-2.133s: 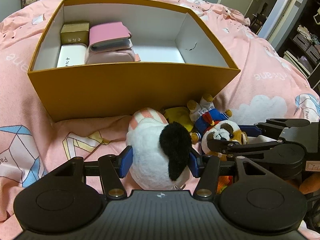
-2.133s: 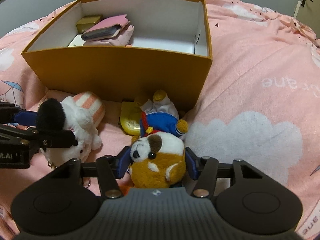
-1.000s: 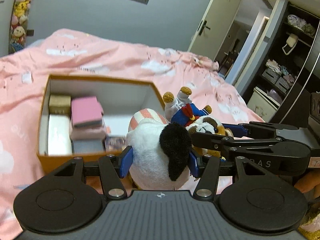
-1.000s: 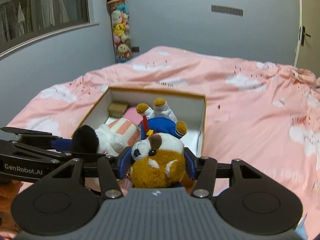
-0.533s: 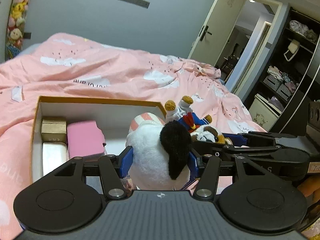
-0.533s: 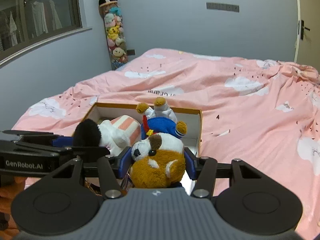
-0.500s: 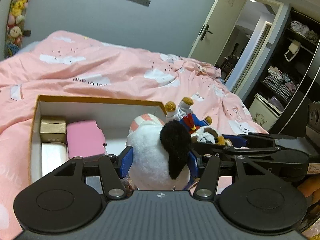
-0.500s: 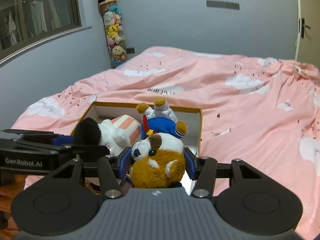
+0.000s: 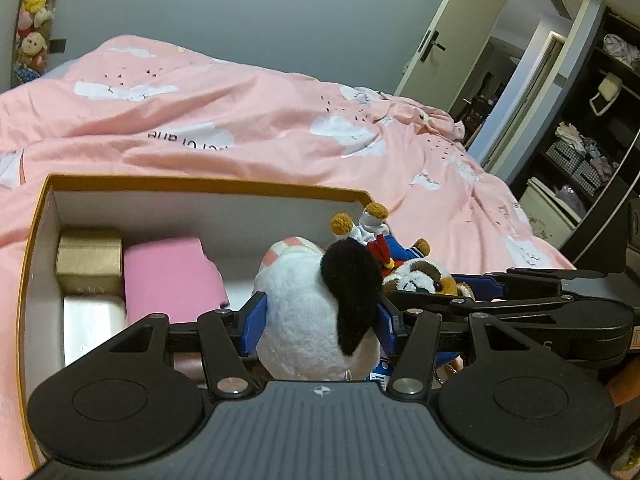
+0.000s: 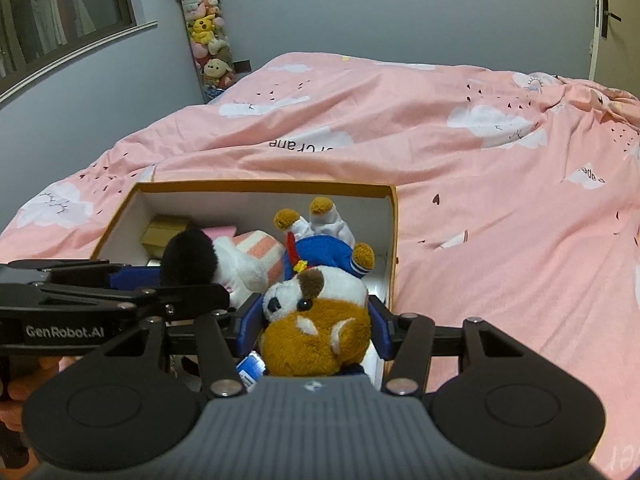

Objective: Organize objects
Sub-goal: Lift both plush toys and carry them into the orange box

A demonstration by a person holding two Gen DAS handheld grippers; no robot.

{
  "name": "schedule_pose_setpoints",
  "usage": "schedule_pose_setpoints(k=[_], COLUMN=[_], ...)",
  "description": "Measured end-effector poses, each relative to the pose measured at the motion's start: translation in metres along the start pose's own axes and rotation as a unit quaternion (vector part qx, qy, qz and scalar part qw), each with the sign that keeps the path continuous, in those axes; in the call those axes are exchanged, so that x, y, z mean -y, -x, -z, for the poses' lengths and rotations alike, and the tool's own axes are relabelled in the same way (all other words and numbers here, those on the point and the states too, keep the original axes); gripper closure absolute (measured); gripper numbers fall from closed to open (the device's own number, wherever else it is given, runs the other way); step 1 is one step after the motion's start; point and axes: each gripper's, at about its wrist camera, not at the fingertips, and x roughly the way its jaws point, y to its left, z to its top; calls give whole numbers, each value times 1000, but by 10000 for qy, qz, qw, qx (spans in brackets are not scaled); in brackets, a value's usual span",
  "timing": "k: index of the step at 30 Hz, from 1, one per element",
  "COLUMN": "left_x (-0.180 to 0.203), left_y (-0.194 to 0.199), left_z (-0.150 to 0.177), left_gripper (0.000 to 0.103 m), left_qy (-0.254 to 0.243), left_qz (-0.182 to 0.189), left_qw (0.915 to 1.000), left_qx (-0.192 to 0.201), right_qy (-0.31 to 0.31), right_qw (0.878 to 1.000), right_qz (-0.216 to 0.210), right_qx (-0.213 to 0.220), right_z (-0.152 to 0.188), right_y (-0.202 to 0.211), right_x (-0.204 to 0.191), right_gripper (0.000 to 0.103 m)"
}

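My left gripper (image 9: 320, 324) is shut on a white plush dog (image 9: 308, 312) with a black ear and a pink-striped hat. It hangs over the open orange box (image 9: 200, 190), above the right part of its white inside. My right gripper (image 10: 316, 328) is shut on a brown and white plush dog (image 10: 316, 320) in a blue sailor suit, feet pointing away, over the same orange box (image 10: 264, 188). The two grippers are side by side, the left gripper (image 10: 132, 284) showing at the left in the right wrist view.
A gold box (image 9: 88, 260), a pink case (image 9: 172, 276) and a white box (image 9: 92, 324) fill the orange box's left end. The box sits on a bed with a pink cloud-print duvet (image 9: 240, 128). A tube of plush toys (image 10: 206, 40) stands by the wall.
Both grippers lifted their toys off the duvet in front of the box, then carried them forward and slightly down over its open inside. The grips have not altered.
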Motion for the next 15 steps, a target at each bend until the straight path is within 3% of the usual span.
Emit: schedule_pose_setpoints(k=[7,15], left_x=[-7,-16], left_y=[-15,-31], left_z=[-6,0], left_gripper=[40,40], left_qy=[-91,-229], left_qz=[-228,-404], left_qw=[9994,9988], left_qx=[233,126], right_qy=[31,364], right_qw=[9999,9987], right_qz=[145,260], right_qx=[-66,-237], right_z=[-12,-12], right_y=[-28,-60], right_x=[4,4], right_gripper=[47,46])
